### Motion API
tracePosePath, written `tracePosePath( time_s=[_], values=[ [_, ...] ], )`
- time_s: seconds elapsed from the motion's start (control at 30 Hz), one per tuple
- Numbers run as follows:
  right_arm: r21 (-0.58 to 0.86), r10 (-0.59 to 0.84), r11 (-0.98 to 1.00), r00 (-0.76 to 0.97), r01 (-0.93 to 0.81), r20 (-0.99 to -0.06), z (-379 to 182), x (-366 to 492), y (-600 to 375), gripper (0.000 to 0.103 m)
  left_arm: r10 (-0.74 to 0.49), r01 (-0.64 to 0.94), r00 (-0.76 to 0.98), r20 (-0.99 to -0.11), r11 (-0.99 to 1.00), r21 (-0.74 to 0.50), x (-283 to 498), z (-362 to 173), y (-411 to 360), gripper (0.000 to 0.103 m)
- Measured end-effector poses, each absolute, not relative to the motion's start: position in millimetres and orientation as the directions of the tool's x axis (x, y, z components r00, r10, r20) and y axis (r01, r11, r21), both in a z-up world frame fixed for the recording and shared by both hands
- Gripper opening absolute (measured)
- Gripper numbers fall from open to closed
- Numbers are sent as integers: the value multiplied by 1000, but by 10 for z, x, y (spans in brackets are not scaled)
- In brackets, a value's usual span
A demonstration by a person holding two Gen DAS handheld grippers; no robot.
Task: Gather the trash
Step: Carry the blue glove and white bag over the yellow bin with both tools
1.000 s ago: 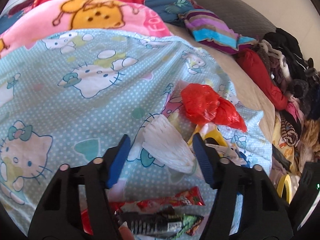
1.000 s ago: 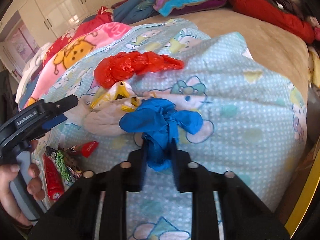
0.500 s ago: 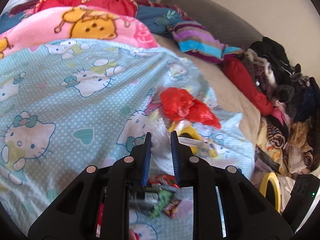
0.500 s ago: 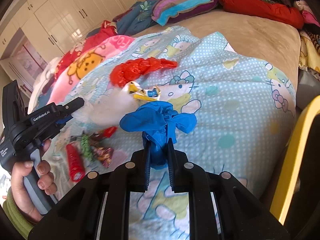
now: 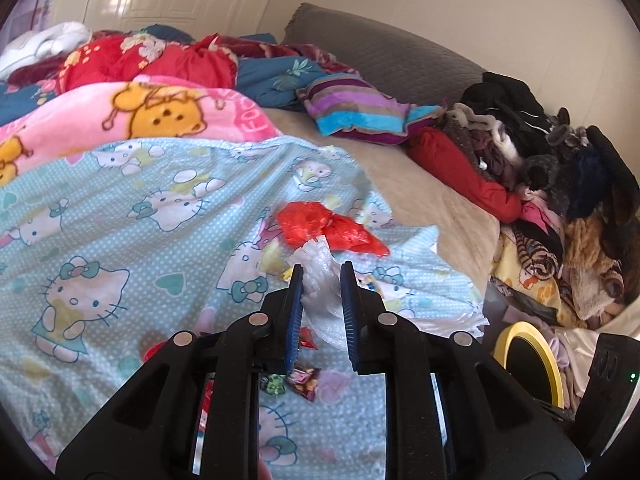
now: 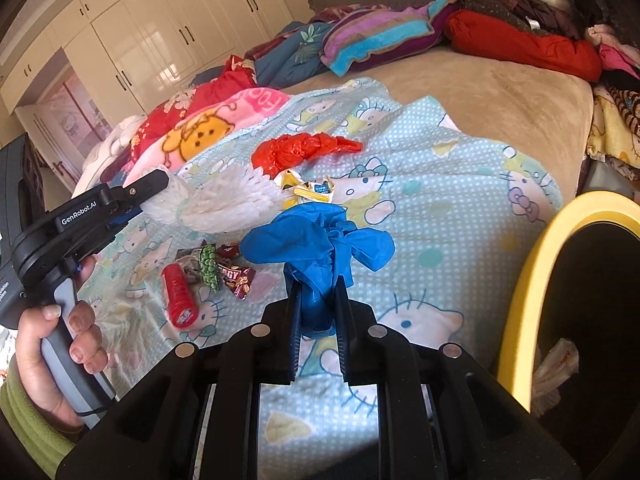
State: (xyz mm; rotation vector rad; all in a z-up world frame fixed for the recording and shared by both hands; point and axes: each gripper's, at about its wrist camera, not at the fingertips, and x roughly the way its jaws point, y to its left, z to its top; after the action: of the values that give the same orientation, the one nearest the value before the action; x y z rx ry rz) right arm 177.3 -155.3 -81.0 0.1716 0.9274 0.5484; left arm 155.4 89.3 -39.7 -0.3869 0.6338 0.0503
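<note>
Facing yellow-rimmed bin (image 6: 532,280) interior

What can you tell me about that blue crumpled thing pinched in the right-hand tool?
The blue glove looks like a thin, rubbery disposable one, crumpled into a loose bunch. Its lower part is squeezed between the fingers of the right gripper, which are shut on it, while the rest puffs out above them with floppy lobes spreading left and right. It is lifted clear of the cartoon-cat bedsheet, touching nothing but the fingers. The yellow-rimmed bin stands just to its right.
</note>
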Motion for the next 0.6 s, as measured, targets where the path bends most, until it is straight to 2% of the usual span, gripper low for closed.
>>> tracePosePath(
  time_s=[0.6],
  values=[
    [371, 477, 879, 571, -299, -668, -541, 1536, -2157, 14, -124, -53, 839, -529, 951, -306, 1362, -74, 438, 13]
  ],
)
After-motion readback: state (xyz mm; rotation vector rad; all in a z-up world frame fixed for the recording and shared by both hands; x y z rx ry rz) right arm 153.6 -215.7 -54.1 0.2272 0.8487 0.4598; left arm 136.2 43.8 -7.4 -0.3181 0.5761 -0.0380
